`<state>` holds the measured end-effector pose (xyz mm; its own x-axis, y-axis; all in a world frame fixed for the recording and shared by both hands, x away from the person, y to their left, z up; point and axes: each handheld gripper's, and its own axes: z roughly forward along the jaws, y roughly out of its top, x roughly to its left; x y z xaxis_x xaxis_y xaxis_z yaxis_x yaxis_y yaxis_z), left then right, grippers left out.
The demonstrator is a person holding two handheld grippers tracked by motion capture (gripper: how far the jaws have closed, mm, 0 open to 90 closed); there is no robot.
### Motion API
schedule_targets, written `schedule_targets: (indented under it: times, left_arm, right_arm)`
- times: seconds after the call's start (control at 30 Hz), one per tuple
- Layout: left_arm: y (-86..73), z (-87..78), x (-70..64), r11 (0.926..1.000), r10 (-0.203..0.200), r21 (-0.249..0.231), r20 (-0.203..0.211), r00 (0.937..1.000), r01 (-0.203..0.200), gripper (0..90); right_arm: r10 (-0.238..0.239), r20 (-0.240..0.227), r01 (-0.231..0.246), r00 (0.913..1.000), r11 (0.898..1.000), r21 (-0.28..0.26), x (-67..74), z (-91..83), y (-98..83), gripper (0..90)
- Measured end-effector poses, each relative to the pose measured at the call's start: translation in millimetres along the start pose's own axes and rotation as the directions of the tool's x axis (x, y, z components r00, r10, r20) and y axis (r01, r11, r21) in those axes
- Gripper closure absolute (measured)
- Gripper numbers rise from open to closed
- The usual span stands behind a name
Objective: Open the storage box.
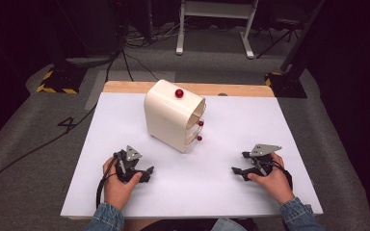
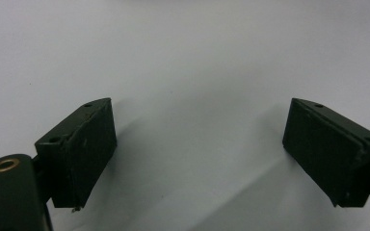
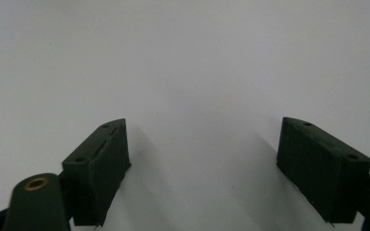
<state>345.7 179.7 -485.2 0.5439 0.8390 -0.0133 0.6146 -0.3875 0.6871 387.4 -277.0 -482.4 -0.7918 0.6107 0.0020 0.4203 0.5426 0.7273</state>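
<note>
Both our hands rest low on the white desk (image 1: 125, 192), wrists near its front edge. Left tongs (image 1: 147, 172) and right tongs (image 1: 236, 171) are spread wide, pinching nothing, pointed inward, well short of the cream drawer cabinet (image 1: 171, 115).

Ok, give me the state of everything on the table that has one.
Cream drawer cabinet: upright, both front drawers look shut.
Top red knob: on the cabinet's top, untouched.
Left gripper: fingers open, nothing between, resting on the white table.
Right gripper: fingers open, nothing between, on the table.
</note>
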Motion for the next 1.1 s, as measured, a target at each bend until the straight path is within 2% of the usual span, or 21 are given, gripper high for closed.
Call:
schedule_targets:
  times: [0.03,0.07,0.1,0.13,0.27,0.37,0.4,0.47,0.53,0.6,0.77,1.1]
  left_arm:
    - [0.0,0.0,0.0,1.0,0.0,0.0,0.0,1.0,0.0,11.9]
    - [-0.1,0.0,0.0,1.0,0.0,-0.001,0.0,1.0,0.0,11.8]
    - [-0.1,0.0,0.0,1.0,0.0,-0.001,0.0,1.0,0.0,11.9]
    - [-0.1,0.0,0.0,1.0,0.0,-0.002,0.0,1.0,0.0,11.9]
    - [-0.2,0.0,0.0,1.0,0.001,-0.003,0.0,1.0,-0.001,11.9]
    - [-0.2,-0.1,0.2,1.0,0.005,-0.002,-0.001,1.0,-0.005,11.9]
    - [-0.2,-0.1,0.2,1.0,0.004,-0.002,0.0,1.0,-0.004,11.9]
    - [-0.2,0.0,0.3,1.0,0.004,-0.003,0.001,1.0,-0.004,11.9]
    - [-0.2,0.0,0.1,1.0,0.0,-0.002,0.001,1.0,0.0,11.9]
    - [-0.2,0.0,0.1,1.0,-0.001,-0.002,0.002,1.0,0.001,11.9]
    - [-0.2,0.0,0.1,1.0,-0.001,-0.002,0.002,1.0,0.001,11.8]
    - [-0.2,0.0,0.1,1.0,0.0,-0.003,0.001,1.0,0.0,11.9]
  right_arm:
    - [0.0,0.0,0.0,1.0,1.0,0.0,0.0,-0.6,0.6,23.2]
    - [0.004,0.003,-0.004,1.0,1.0,0.003,0.2,-2.1,1.5,30.5]
    - [0.004,0.003,-0.004,1.0,1.0,0.003,0.2,-2.1,1.5,30.5]
    - [0.007,-0.019,-0.007,0.9998,1.0,-0.005,0.8,-5.1,4.9,31.9]
    - [-0.016,-0.03,0.015,0.9994,0.999,-0.034,4.8,-9.3,13.9,32.2]
    - [-0.017,-0.039,0.015,0.9991,0.998,-0.06,6.4,-10.1,20.2,34.8]
    - [-0.022,-0.073,0.016,0.9971,0.997,-0.079,7.2,-9.3,28.9,40.5]
    - [-0.032,-0.099,0.023,0.9946,0.995,-0.093,8.1,-8.1,36.5,45.9]
    - [-0.034,-0.112,0.021,0.9932,0.993,-0.12,9.4,-6.0,45.5,45.8]
    - [-0.04,-0.125,0.023,0.9914,0.99,-0.141,10.0,-3.6,54.5,50.0]
    - [-0.059,-0.142,0.031,0.9881,0.982,-0.187,10.8,7.7,72.8,55.3]
    - [-0.099,-0.164,0.064,0.9816,0.976,-0.207,13.8,41.2,91.2,63.5]
